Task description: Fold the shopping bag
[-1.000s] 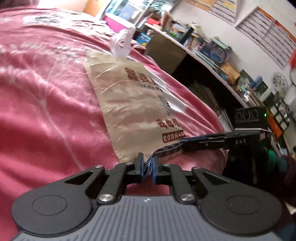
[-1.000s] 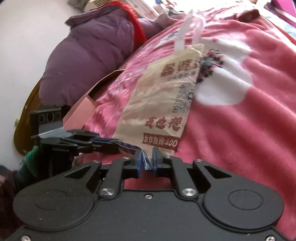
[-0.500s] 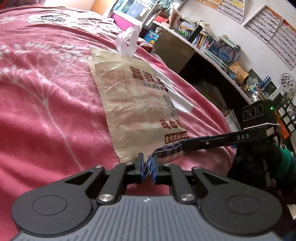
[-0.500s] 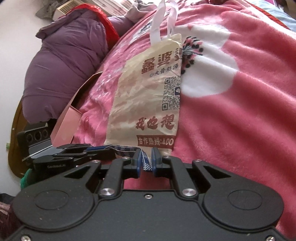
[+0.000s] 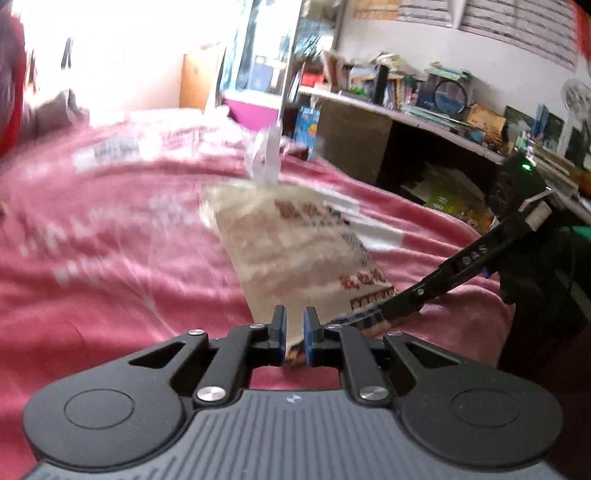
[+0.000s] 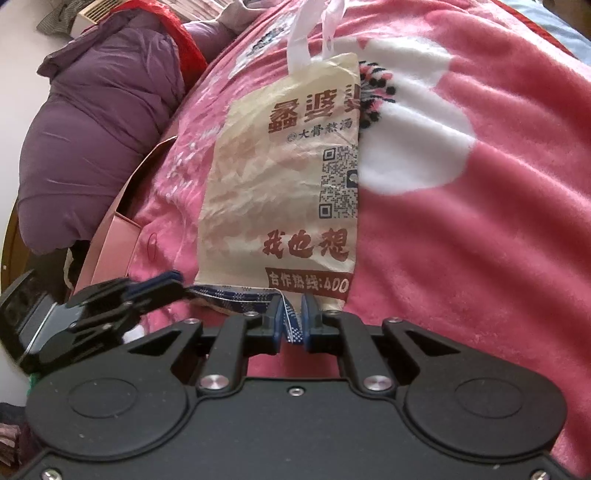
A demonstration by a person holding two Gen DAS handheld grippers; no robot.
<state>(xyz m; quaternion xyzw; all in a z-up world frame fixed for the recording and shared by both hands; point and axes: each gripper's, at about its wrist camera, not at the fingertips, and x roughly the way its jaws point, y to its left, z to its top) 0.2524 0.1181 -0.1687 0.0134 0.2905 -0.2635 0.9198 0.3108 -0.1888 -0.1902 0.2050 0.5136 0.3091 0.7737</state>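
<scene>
Since a second ago we are lifting the left gripper (image 5: pixel 294 332), and its view is blurring. Both it and the right gripper (image 6: pixel 293 325) are pinching the bottom hem of the shopping bag (image 6: pixel 280 184), one at each corner, while its body is lying flat on the pink blanket (image 6: pixel 480 221). We are judging it best to raise both corners evenly, keeping the hem taut toward the white handles (image 6: pixel 314 33).

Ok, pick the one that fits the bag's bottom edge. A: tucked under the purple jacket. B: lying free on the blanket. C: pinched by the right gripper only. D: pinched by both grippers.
D: the left gripper and right gripper are each shut on the bottom edge of the bag.
</scene>
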